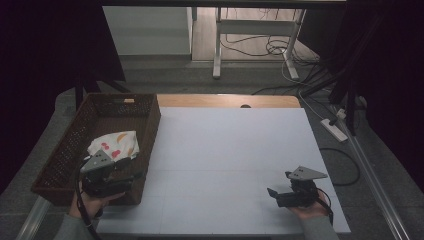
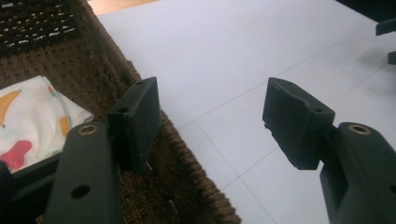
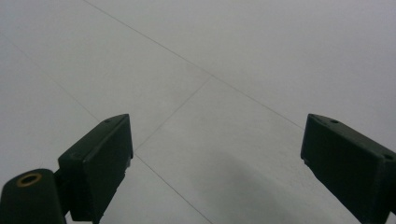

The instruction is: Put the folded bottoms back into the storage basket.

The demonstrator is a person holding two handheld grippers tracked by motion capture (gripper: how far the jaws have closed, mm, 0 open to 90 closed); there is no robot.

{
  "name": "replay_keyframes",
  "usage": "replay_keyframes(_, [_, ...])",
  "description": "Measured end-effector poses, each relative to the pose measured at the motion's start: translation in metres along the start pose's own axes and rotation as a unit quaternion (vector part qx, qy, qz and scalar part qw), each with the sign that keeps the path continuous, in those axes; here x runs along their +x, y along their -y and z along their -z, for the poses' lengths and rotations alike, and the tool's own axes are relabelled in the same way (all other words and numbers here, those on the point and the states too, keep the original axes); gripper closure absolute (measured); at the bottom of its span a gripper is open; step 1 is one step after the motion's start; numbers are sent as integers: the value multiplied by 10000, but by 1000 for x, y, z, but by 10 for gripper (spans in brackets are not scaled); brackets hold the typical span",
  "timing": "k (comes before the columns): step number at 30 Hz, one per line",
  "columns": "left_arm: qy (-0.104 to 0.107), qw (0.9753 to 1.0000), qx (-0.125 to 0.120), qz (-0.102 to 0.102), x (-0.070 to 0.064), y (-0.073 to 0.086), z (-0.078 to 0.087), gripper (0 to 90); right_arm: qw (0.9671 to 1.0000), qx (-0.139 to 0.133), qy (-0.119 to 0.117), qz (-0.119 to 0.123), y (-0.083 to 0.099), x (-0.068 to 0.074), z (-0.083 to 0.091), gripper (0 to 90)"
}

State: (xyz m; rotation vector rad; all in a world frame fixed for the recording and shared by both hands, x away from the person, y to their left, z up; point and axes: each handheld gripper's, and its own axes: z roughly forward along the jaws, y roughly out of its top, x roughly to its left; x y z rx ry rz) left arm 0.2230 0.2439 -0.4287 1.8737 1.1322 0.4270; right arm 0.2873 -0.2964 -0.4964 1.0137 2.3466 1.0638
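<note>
At the near edge of the desk [image 1: 225, 165], the left gripper [image 1: 107, 176] hovers at the basket's [image 1: 75, 145] near right corner, fingers [image 2: 137, 121] spread wide and empty. The right gripper [image 1: 296, 192] rests over bare desk, fingers [image 3: 98, 163] likewise wide apart, gripping nothing. Just beyond the left gripper, the printed cloth [image 1: 115, 144] lies crumpled inside the basket. Judging from this, the cloth is already put away; little seems left to do.
</note>
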Motion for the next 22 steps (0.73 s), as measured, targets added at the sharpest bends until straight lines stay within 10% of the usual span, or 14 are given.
replay_keyframes(22, [5, 9998, -118, 156, 6, 7, 6, 349, 9996, -246, -16, 160, -2, 3, 5, 95])
